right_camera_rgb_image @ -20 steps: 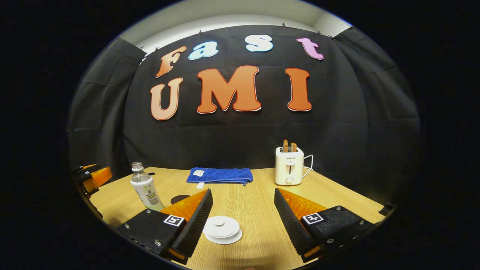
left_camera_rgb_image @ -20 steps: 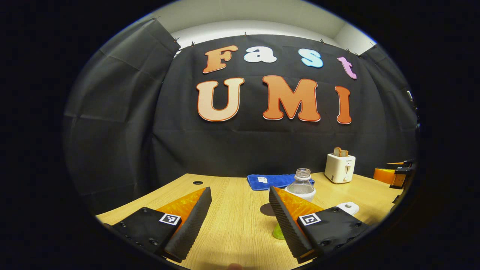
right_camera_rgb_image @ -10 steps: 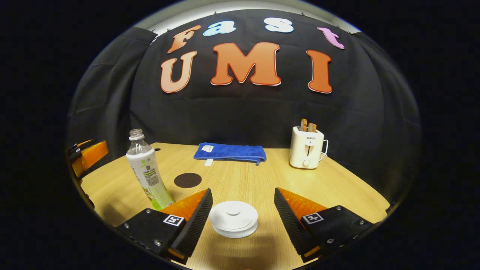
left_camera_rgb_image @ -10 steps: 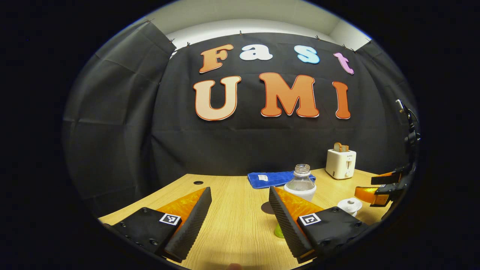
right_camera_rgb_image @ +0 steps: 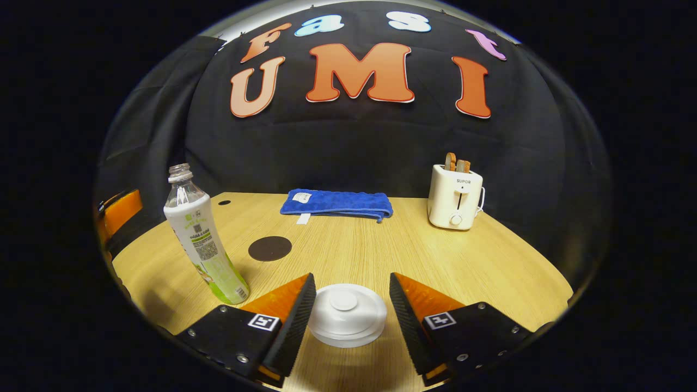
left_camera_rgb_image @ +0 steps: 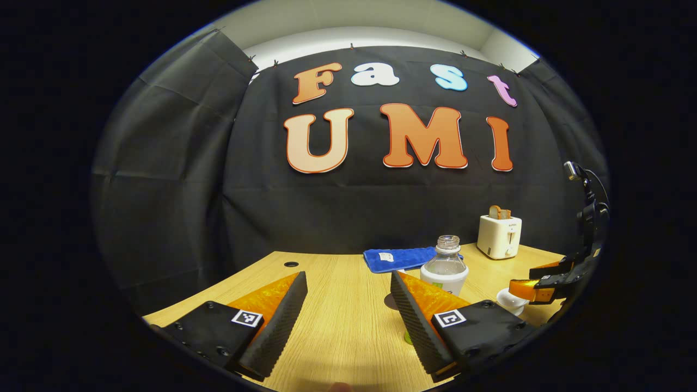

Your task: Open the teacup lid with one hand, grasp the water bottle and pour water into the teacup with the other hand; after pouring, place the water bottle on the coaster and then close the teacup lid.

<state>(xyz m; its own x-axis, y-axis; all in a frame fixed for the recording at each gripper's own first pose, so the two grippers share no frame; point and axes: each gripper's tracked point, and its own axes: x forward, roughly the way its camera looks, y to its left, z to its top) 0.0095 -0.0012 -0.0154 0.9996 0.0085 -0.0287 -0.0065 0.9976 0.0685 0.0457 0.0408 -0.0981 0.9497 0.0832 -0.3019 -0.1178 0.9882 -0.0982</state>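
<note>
- Right gripper (right_camera_rgb_image: 348,305): fingers apart, flanking the teacup lid (right_camera_rgb_image: 345,313) — no contact on either side that I can confirm.
- Advice: centre on the lid, close evenly, lift straight up.
- Left gripper (left_camera_rgb_image: 348,305): spread wide, empty; water bottle (left_camera_rgb_image: 445,269) just ahead to its right.
- Coaster (right_camera_rgb_image: 269,248) lies beyond the bottle.
- Writing: toaster (right_camera_rgb_image: 455,197) carries a brand mark; bottle label unreadable.

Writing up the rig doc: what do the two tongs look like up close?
Both look alike. Left tongs and right tongs each have two wedge-shaped fingers with ribbed inner pads, mounted on dark screwed plates. Each plate carries a small square black-and-white fiducial tag. In the left gripper view, the far-off right unit shows a dark upright body with a cable looping near its top.
</note>
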